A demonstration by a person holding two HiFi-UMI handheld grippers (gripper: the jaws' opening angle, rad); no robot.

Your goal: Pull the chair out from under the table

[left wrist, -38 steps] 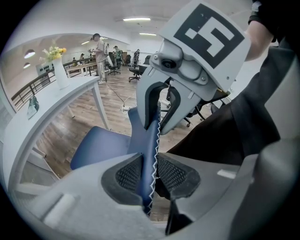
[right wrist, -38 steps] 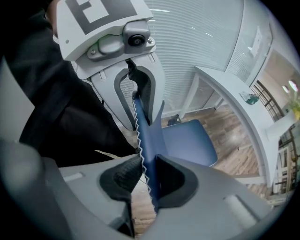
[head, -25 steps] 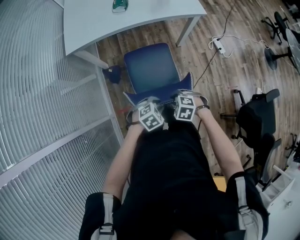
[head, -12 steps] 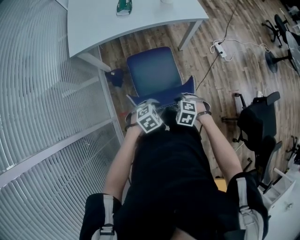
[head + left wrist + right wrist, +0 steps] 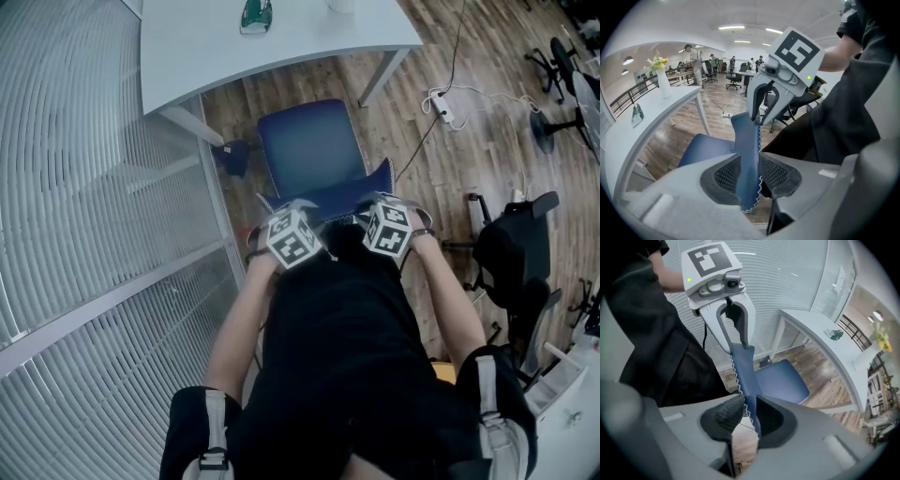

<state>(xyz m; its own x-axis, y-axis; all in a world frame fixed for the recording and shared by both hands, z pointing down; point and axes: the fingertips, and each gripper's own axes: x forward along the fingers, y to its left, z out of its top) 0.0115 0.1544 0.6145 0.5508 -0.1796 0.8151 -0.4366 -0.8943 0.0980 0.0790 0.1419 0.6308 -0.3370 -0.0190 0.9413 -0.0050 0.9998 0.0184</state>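
The blue chair (image 5: 314, 150) stands on the wood floor, its seat just clear of the white table's (image 5: 187, 52) edge. My two grippers hold the top edge of its backrest (image 5: 330, 195). The left gripper (image 5: 300, 208) sits at the left end, with the stitched blue edge (image 5: 749, 164) filling the gap between its pads. My right gripper (image 5: 380, 201) is at the right end and its jaws are closing on the backrest edge (image 5: 747, 390), pads against it. Each gripper view shows the other gripper clamped further along the edge: the right gripper (image 5: 760, 112) and the left gripper (image 5: 738, 341).
A slatted glass wall (image 5: 94, 234) runs close on the left. A table leg (image 5: 380, 67) stands past the chair. A power strip with cables (image 5: 442, 101) lies on the floor, and a black office chair (image 5: 511, 253) is at right. A green object (image 5: 255, 13) sits on the table.
The chair's seat shows slightly further out from the table edge. Both grippers stay on the backrest; the left one has lifted a little and the right marker cube has shifted right.
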